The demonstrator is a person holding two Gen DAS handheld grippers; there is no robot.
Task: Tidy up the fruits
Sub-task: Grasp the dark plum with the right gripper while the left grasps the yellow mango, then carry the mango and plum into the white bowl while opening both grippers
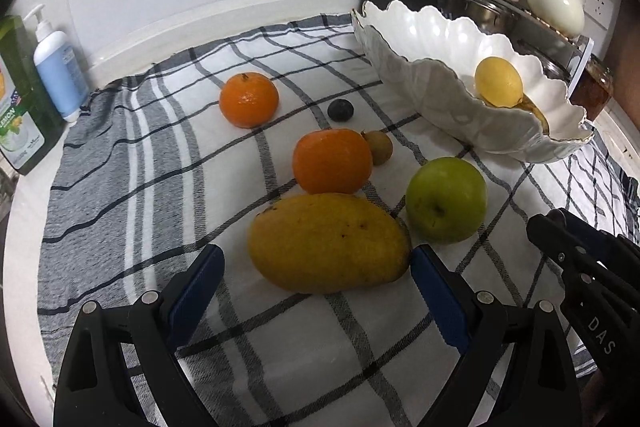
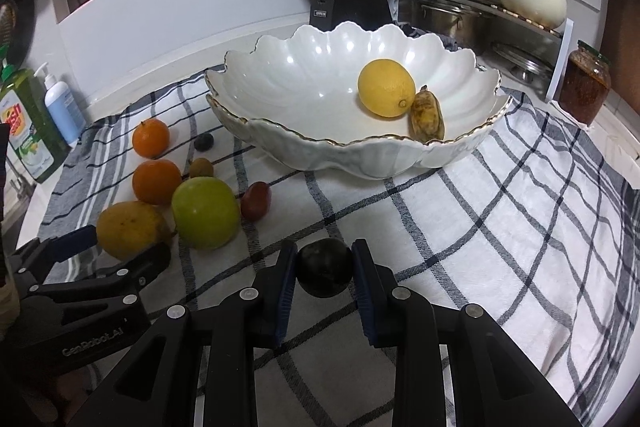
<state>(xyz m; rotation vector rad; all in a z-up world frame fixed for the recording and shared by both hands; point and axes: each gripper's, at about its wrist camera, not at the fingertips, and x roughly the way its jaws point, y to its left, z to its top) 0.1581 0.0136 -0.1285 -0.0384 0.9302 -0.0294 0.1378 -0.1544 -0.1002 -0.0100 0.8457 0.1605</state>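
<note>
Fruits lie loose on a checked cloth (image 2: 480,227) that covers the tabletop. A yellow mango (image 1: 328,243) sits nearest the front edge, a green apple (image 1: 446,199) just beside it on the bowl side. Behind the mango is an orange (image 1: 332,161) with a small brown fruit (image 1: 380,147) touching it. A second orange (image 1: 249,99) and a small dark fruit (image 1: 340,109) lie farther toward the back edge. A small red fruit (image 2: 256,201) rests near the apple.

The white scalloped bowl (image 2: 300,87) stands on the cloth toward the back. It holds a lemon (image 2: 386,87) and a spotted brownish fruit (image 2: 426,115), the two touching.

Left hand-held gripper (image 1: 316,267): jaws wide apart, one on each side of the mango; whether the pads touch the mango I cannot tell.

Right hand-held gripper (image 2: 324,271): closed on a dark round fruit (image 2: 324,267), pads pressing both its sides, in front of the bowl.
</note>
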